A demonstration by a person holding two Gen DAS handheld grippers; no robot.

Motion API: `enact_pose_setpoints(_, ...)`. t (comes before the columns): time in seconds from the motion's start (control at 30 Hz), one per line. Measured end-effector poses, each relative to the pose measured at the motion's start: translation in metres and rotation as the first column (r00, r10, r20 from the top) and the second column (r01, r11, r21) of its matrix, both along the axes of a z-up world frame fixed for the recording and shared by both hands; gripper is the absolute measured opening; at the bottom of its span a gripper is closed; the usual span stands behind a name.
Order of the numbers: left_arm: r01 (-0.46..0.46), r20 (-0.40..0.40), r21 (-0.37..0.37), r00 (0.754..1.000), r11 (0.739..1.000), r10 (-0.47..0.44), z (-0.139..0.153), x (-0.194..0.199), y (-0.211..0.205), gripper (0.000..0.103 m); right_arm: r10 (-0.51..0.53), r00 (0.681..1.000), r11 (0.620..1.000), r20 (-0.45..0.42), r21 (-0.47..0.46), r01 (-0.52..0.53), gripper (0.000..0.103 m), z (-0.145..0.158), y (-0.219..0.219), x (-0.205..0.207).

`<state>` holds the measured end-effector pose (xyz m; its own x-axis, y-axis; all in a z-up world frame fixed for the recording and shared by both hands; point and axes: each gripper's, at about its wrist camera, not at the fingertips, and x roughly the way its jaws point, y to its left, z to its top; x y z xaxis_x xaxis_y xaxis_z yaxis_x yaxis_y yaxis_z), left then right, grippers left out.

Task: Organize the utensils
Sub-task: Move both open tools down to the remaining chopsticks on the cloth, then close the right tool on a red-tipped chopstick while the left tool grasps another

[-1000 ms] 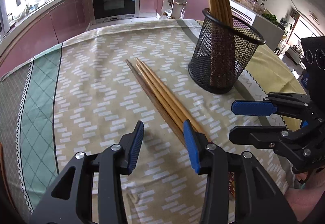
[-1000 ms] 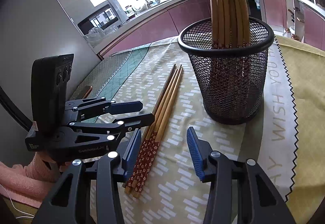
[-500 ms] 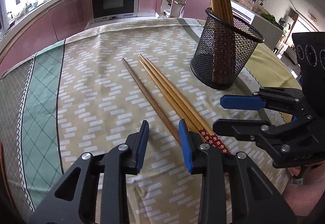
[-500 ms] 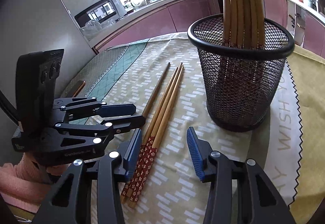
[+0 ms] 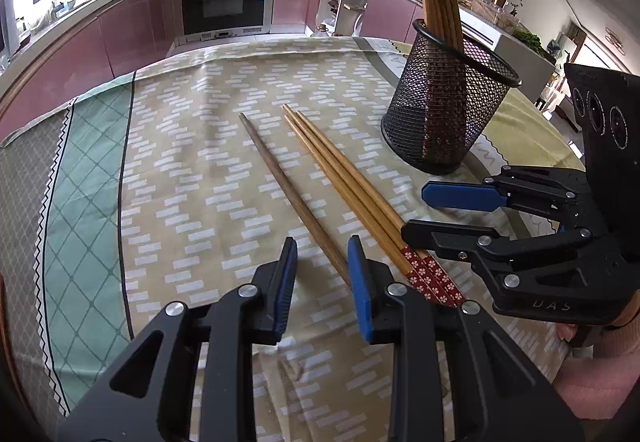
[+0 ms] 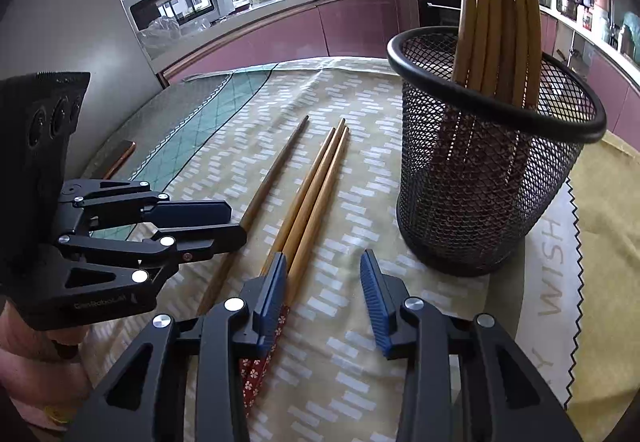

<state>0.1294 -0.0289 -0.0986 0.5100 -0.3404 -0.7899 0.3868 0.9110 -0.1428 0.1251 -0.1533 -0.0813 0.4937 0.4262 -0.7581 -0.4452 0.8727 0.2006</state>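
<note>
1. I am holding my left tongs (image 5: 322, 254) low over the desk (image 5: 192, 169); they have just been narrowing but are gripping nothing, with the dark chopstick (image 5: 288, 189) ending just beside the right pad.
2. My right tongs (image 6: 324, 274) have also been narrowing and are clasping nothing; the three light chopsticks (image 6: 316, 185) are lying under their left pad, the red patterned ends nearest me.
3. The mesh holder (image 6: 480, 177) is standing beyond my right tongs, slightly to their right, with more chopsticks upright inside.
</note>
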Motion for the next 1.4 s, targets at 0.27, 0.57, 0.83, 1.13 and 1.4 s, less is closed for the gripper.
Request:
enact_pose_setpoints(0.27, -0.009, 0.002, -0.006, 1.000, 1.000, 0.009, 0.001, 0.001, 0.003, 0.026, -0.012, 1.000, 0.999, 0.013, -0.050, 0.013, 0.030, -0.001, 0.005, -0.001)
enact_pose_setpoints(0.57, -0.019, 0.002, 0.010, 1.000, 1.000, 0.019, 0.000, 0.010, 0.001, 0.026, -0.016, 1.000, 0.998, 0.018, -0.054, 0.017, 0.023, -0.003, 0.011, 0.005)
enact_pose_setpoints(0.83, -0.047, -0.005, 0.005, 0.999, 0.999, 0.047, -0.001, 0.017, -0.003, 0.018, -0.052, 0.999, 0.999, 0.003, -0.002, 0.052, 0.008, -0.005, 0.004, 0.008)
enact_pose_setpoints(1.13, -0.087, -0.017, -0.044, 0.996, 0.995, 0.086, -0.001, 0.009, 0.004, 0.009, -0.085, 0.996, 0.993, -0.015, 0.075, 0.086, 0.006, -0.004, -0.016, 0.003)
enact_pose_setpoints(1.4, -0.070, -0.005, -0.080, 0.998, 0.994, 0.070, 0.008, -0.006, 0.009, 0.001, -0.031, 1.000, 0.994, -0.004, 0.105, 0.031, 0.006, 0.004, -0.018, -0.009)
